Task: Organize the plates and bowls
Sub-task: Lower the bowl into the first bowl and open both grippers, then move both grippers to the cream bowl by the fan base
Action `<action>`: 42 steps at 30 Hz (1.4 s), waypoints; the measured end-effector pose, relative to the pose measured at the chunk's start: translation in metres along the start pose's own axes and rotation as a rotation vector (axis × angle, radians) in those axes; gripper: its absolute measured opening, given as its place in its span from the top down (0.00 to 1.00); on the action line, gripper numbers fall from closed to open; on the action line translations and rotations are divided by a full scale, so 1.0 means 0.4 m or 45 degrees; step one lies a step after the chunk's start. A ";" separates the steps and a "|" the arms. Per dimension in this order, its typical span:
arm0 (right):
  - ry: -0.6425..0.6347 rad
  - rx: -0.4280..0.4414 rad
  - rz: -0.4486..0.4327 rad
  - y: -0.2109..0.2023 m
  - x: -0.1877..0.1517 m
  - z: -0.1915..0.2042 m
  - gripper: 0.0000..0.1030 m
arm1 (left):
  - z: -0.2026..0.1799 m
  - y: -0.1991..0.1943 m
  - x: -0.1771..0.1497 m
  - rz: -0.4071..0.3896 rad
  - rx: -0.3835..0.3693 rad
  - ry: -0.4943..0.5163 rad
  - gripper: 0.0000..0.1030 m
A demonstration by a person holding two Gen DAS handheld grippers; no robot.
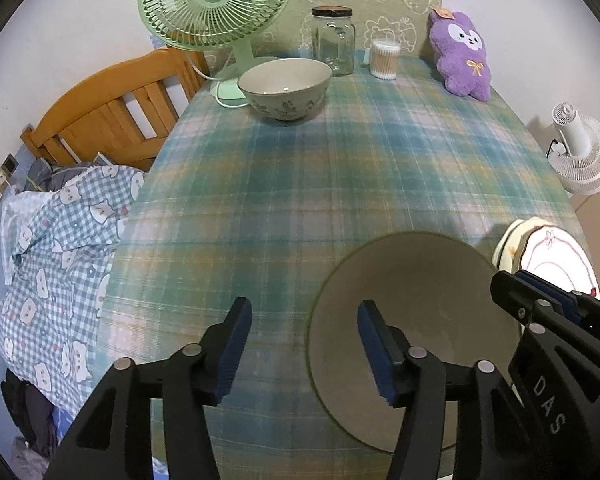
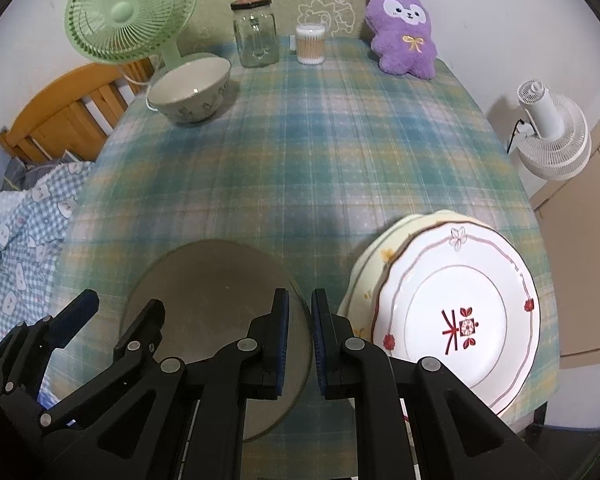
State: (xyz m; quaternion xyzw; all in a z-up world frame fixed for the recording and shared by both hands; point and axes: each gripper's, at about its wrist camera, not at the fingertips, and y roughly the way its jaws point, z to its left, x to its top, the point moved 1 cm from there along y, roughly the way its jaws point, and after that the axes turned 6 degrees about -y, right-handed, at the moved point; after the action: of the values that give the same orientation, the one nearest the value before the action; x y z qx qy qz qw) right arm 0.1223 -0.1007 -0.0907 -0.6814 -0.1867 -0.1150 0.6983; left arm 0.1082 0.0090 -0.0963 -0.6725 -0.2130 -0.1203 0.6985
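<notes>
Bowls and plates on the plaid cloth

We held the left gripper [image 1: 304, 340] half-open over the near bowl's [image 1: 420, 280] rim, gripping nothing; the right gripper [image 2: 300, 336] was closed, empty. Both bowls were empty, far bowl [image 1: 285, 88] by the fan [image 1: 216, 4], plates [image 2: 456, 312] stacked at right.

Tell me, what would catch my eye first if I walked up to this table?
Probably the purple plush toy propped at the far right of the checked tablecloth, and the green fan at the far left. Nearer, a white plate with red flowers lies on a stack at the right edge, beside a plain grey bowl. A second, patterned bowl sits by the fan.
</notes>
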 end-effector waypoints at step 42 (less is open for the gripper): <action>-0.067 0.006 -0.212 0.067 0.487 0.128 0.54 | 0.151 0.077 0.468 -0.210 0.005 -0.078 0.28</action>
State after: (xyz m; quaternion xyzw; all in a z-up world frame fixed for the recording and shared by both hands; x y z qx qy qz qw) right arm 0.3043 -0.0303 -0.0335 -0.6646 -0.2611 -0.1542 0.6829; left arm 0.2789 0.0930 -0.0374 -0.6547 -0.2890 -0.1563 0.6807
